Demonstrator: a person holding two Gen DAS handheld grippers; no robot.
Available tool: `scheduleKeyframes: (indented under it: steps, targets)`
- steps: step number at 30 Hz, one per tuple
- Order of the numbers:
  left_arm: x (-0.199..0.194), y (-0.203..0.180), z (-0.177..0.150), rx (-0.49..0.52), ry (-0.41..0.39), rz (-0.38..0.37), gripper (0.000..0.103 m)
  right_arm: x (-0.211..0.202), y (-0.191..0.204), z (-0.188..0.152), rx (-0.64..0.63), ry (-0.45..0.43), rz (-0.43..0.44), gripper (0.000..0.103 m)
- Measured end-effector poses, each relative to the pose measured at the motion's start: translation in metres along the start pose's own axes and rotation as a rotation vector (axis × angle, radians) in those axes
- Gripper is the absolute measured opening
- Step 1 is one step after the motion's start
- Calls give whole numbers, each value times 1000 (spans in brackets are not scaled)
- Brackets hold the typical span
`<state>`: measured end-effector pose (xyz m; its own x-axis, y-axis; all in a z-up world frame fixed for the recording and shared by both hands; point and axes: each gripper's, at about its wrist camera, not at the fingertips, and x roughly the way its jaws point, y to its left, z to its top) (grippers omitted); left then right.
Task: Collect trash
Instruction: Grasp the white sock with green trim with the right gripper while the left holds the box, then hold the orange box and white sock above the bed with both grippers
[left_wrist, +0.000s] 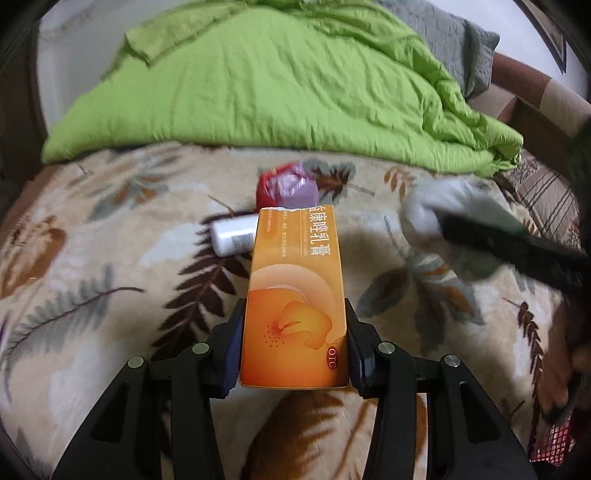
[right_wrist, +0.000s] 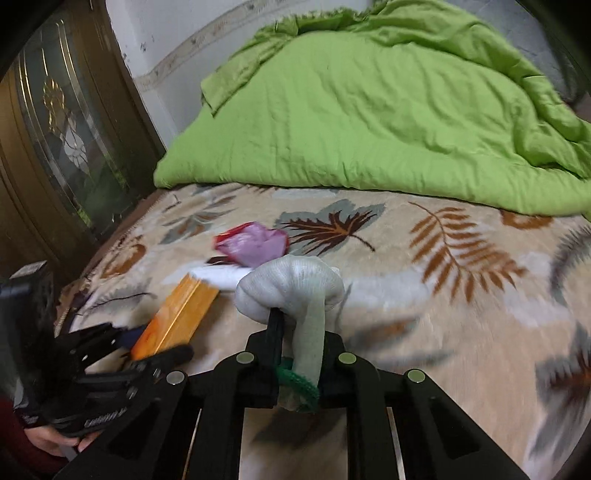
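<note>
My left gripper (left_wrist: 293, 314) is shut on an orange medicine box (left_wrist: 295, 295), held flat above the leaf-patterned blanket; the box also shows in the right wrist view (right_wrist: 177, 317). My right gripper (right_wrist: 301, 332) is shut on a white sock with a green cuff (right_wrist: 295, 291), which also shows blurred in the left wrist view (left_wrist: 436, 218). A white plastic bottle (left_wrist: 234, 238) lies just beyond the box, seen too in the right wrist view (right_wrist: 221, 275). A crumpled red and purple wrapper (left_wrist: 290, 186) lies behind it, also in the right wrist view (right_wrist: 255, 240).
A green duvet (left_wrist: 280, 85) is piled across the far half of the bed. A dark wooden cabinet with glass doors (right_wrist: 62, 140) stands at the left. A red mesh item (left_wrist: 554, 443) sits at the bed's right edge.
</note>
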<state>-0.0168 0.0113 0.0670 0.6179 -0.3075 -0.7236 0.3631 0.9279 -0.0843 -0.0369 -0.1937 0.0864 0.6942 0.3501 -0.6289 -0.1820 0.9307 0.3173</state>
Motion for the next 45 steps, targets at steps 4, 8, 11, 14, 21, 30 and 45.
scheduleKeyframes:
  steps: [4, 8, 11, 14, 21, 30, 45]
  targets:
    - [-42, -12, -14, -15, -92, 58, 45, -46, 24, -19, 13, -54, -6, 14]
    - [-78, -25, -33, 7, -156, 115, 45, -81, 44, -37, 0, -86, -27, 14]
    - [-102, -33, -52, 28, -185, 151, 45, -102, 52, -52, -1, -112, -52, 14]
    - [-112, -39, -66, 48, -199, 176, 45, -117, 58, -69, 12, -126, -74, 14]
    - [-117, -47, -81, 67, -205, 202, 45, -130, 59, -101, 65, -123, -100, 14]
    - [-112, -49, -88, 82, -195, 214, 45, -135, 57, -116, 88, -126, -122, 14]
    - [-105, -49, -88, 84, -182, 195, 46, -129, 57, -119, 96, -109, -131, 14]
